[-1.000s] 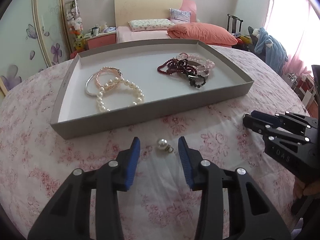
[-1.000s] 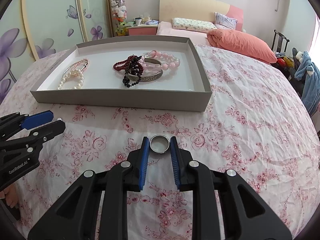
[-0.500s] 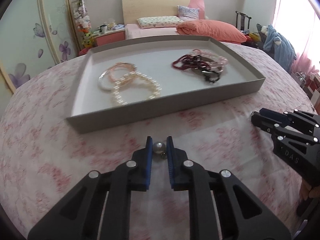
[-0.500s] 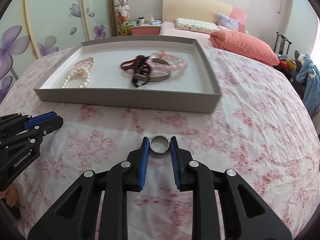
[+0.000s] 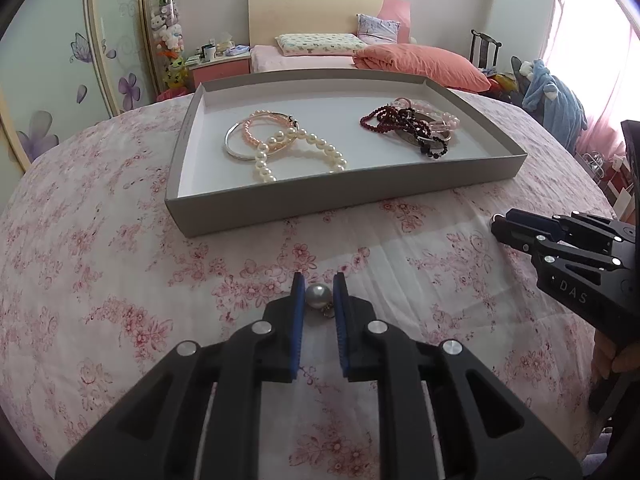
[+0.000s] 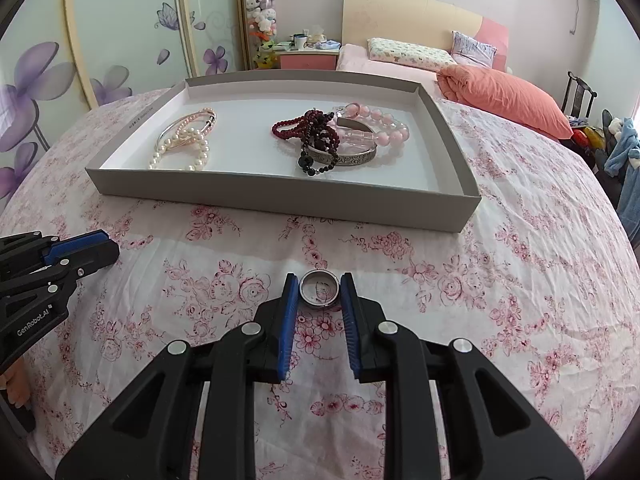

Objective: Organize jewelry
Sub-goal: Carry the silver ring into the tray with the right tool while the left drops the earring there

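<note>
Left wrist: left tool (image 5: 318, 286) pinches a round glossy pearl (image 5: 318, 293); right tool (image 6: 320, 287) grips a smooth metal ring (image 6: 319, 289).

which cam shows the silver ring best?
Right wrist view: the silver ring sits centred between the right gripper pads, which press on it, band and opening clear. The left wrist view shows only that gripper side-on at the frame's right edge; the ring itself can't be seen.

One grey tray (image 6: 280, 200) is lying beside two grippers, one pearl pendant (image 5: 318, 293) and one silver ring (image 6: 319, 289), while two bracelet clusters are sitting inside.
</note>
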`<state>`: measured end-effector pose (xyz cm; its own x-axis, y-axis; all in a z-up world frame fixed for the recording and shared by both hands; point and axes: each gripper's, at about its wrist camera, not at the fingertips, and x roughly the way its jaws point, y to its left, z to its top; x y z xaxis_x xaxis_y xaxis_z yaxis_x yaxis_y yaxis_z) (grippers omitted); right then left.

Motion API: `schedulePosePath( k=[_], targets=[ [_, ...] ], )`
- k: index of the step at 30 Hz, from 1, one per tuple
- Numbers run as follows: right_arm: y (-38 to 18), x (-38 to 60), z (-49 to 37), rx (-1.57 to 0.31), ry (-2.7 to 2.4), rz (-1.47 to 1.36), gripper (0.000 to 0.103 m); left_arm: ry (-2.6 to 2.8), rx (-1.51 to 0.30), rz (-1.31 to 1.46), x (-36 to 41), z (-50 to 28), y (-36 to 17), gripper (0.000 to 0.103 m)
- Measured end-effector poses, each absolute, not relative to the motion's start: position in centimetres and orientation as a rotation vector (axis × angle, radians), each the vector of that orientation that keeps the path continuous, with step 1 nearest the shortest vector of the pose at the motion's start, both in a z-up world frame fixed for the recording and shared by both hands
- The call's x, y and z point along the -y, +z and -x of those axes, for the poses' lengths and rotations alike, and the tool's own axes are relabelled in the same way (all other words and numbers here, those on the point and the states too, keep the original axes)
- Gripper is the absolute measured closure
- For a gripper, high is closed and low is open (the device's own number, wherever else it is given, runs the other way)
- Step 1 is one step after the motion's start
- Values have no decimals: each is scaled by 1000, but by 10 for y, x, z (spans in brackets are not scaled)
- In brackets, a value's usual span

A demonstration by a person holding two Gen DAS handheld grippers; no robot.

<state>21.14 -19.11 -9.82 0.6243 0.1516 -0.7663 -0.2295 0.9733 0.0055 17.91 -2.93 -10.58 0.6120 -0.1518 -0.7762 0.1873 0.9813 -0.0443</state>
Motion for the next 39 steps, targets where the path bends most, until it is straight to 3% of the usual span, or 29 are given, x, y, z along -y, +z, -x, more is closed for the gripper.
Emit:
schedulePosePath(
  k=[20,31,39],
  targets=[
    [-98,187,-212,-867,206,120,80,-182,-892,-69,33,-179,-106,88],
    [-97,188,-195,-886,256,-14,81,-136,-892,27,23,-167,-105,89],
    [-53,189,-176,-673,221,-18,81,-100,-780,76,13,-158,-76,89]
  ],
)
